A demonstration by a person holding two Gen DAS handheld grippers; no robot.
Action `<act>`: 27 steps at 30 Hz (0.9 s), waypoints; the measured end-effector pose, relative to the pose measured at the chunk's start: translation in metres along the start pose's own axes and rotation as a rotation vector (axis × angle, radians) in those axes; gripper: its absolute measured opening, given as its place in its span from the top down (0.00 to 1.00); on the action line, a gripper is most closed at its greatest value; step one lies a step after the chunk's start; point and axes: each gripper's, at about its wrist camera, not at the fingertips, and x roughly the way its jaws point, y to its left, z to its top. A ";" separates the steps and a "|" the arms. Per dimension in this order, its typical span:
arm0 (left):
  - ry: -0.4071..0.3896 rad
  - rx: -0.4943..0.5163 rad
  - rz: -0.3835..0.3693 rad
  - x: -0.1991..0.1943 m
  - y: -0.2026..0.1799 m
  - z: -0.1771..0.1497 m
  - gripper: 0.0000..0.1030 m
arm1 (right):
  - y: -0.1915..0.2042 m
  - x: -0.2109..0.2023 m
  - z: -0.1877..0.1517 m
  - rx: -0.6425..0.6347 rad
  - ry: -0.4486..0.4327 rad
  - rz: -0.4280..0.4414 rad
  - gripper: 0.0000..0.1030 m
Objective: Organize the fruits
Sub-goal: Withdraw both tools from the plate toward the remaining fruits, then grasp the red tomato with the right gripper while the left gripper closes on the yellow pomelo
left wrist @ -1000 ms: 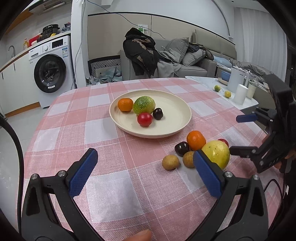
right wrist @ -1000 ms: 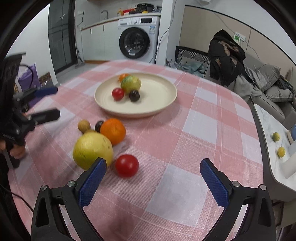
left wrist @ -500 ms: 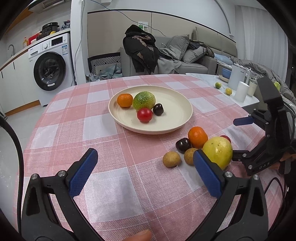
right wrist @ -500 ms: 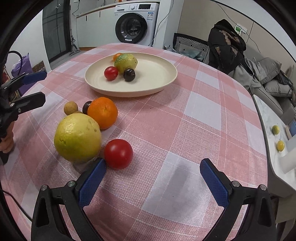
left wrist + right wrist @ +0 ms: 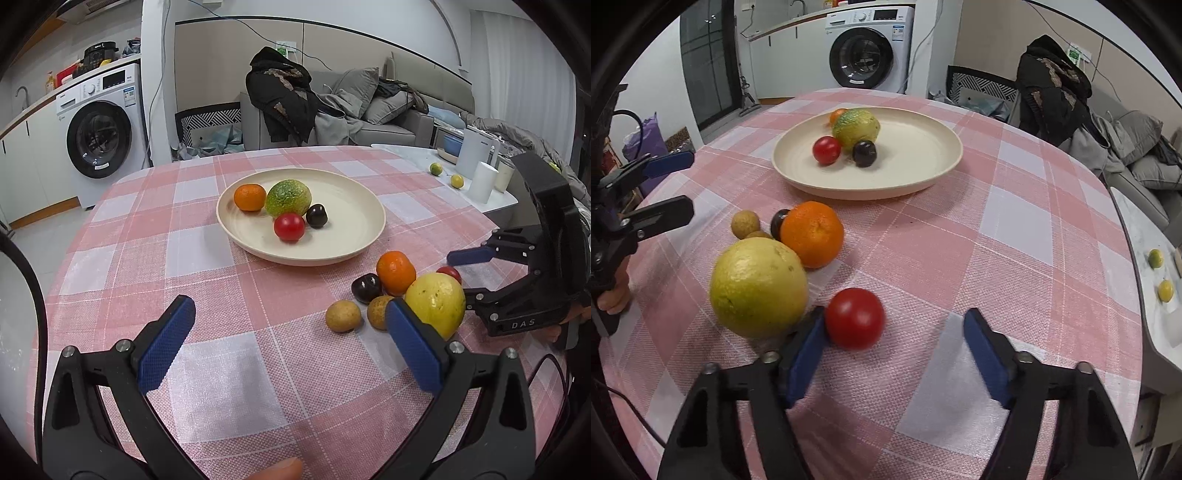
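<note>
A cream plate (image 5: 354, 236) (image 5: 923, 162) holds an orange, a green fruit, a red tomato and a dark plum. Beside it on the checked cloth lie a red tomato (image 5: 855, 318) (image 5: 450, 273), a big yellow fruit (image 5: 759, 287) (image 5: 436, 304), an orange (image 5: 812, 233) (image 5: 396, 272), a dark plum (image 5: 366, 288) and two small brown fruits (image 5: 342, 315). My right gripper (image 5: 895, 334) is open, its left finger touching the loose tomato, which sits between the fingers. My left gripper (image 5: 291, 321) is open and empty above the cloth, left of the loose fruits.
A white side table (image 5: 443, 177) with two small citrus fruits and cups stands to the right. A washing machine (image 5: 99, 129), a chair with a dark jacket (image 5: 280, 99) and a sofa are behind the table.
My right gripper has moved forward and down to the loose tomato and its fingers have closed in somewhat. My left gripper has barely moved.
</note>
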 end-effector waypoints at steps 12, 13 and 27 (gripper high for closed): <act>0.000 0.001 -0.001 0.001 0.000 0.000 0.00 | 0.016 -0.004 -0.002 -0.043 -0.015 0.098 0.69; 0.001 0.002 -0.002 0.001 0.000 0.000 0.00 | 0.016 -0.004 -0.002 -0.042 -0.016 0.100 0.69; -0.003 0.011 -0.067 -0.003 -0.013 0.001 0.01 | 0.007 -0.023 -0.001 0.002 -0.107 0.091 0.70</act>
